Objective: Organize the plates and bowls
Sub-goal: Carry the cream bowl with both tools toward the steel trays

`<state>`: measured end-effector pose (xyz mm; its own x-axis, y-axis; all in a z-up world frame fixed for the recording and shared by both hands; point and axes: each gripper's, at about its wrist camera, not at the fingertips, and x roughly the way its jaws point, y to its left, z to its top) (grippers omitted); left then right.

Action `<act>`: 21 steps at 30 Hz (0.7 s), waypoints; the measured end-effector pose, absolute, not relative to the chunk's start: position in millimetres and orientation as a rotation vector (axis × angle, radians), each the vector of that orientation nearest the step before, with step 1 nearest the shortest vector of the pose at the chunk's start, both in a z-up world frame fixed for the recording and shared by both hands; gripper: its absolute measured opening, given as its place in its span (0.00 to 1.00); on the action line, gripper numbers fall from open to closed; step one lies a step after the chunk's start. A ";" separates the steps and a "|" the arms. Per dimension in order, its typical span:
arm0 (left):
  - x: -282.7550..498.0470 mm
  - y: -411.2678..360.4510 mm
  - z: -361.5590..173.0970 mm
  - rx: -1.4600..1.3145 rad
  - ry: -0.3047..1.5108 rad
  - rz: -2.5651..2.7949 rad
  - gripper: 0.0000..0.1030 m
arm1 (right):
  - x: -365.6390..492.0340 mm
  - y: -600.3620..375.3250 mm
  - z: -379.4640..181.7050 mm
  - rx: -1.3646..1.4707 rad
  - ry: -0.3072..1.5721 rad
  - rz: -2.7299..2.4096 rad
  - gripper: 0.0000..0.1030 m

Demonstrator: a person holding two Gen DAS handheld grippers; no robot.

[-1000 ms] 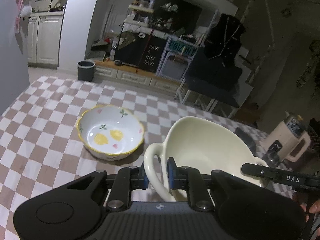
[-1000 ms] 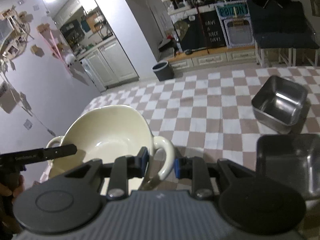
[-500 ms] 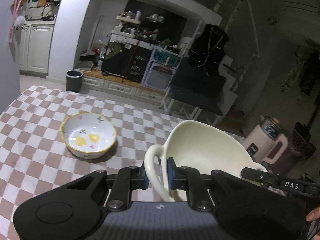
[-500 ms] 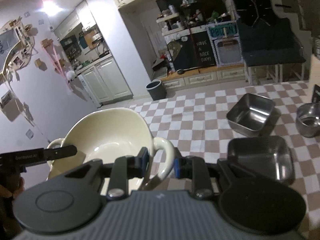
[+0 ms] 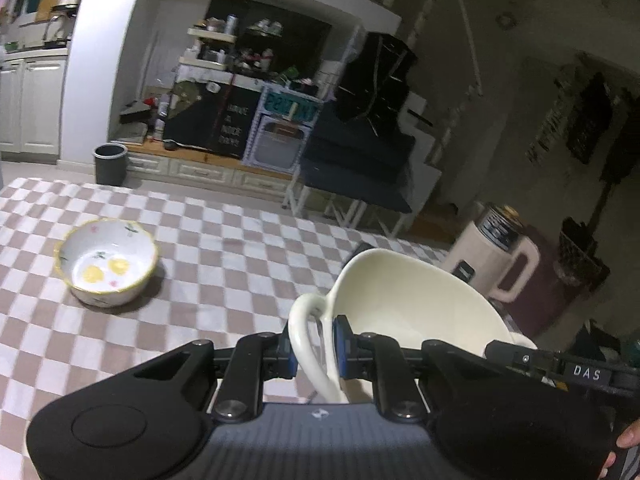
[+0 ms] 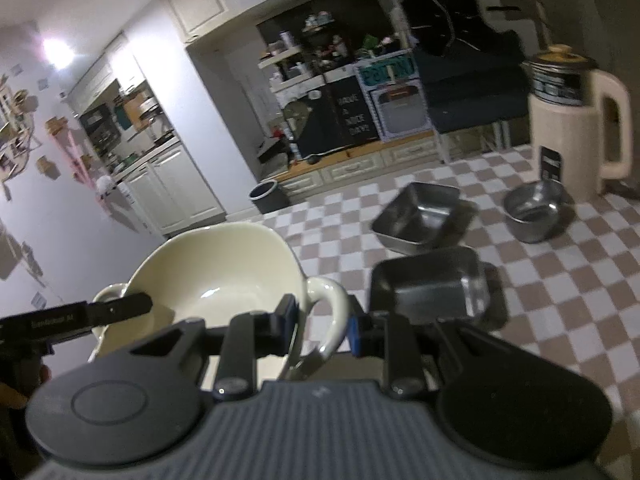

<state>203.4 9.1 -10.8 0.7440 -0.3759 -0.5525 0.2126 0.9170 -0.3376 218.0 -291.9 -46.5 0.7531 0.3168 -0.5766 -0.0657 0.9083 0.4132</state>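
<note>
Held in the air above the checked table (image 5: 224, 280): a cream bowl (image 5: 408, 304) with a loop handle on each side, tilted, inside facing the cameras.

Left gripper (image 5: 314, 346) clamped on the bowl's left handle (image 5: 304, 328), blue pads pressed against the loop from either side. In the right wrist view, seen as a dark finger crossing the far rim at 9 o'clock.

Right gripper (image 6: 322, 326) closed around the bowl's (image 6: 224, 276) right handle (image 6: 334, 312); one pad against the bowl wall inside the loop, the other just outside the loop. Whether both pads press the handle firmly: cannot tell. In the left wrist view, visible at 4 o'clock as a black bar marked DAS by the far rim.

In the left wrist view, at 9 o'clock from the cream bowl, well apart: a flowered bowl (image 5: 107, 262) with a yellow rim, upright on the table.

In the right wrist view, at 3 o'clock just past the right handle: a steel tray (image 6: 428, 284) flat on the table. At 1 o'clock beyond it, a square steel pan (image 6: 418, 218), tilted. At 2 o'clock, a round steel bowl (image 6: 534, 210), close beside a cream jug (image 6: 576, 120) with a dark band and a handle.

On the floor beyond the table's far edge, at 12 o'clock: a grey bin (image 5: 110, 164).
</note>
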 end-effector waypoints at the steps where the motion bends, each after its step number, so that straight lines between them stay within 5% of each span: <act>1: 203.6 3.8 -12.7 -0.258 0.665 -0.335 0.18 | 215.7 -297.5 -47.8 0.389 0.693 0.204 0.29; 21: 200.2 -40.6 -70.2 -0.210 0.812 -0.422 0.20 | 202.1 -342.0 -85.6 0.393 0.843 0.134 0.30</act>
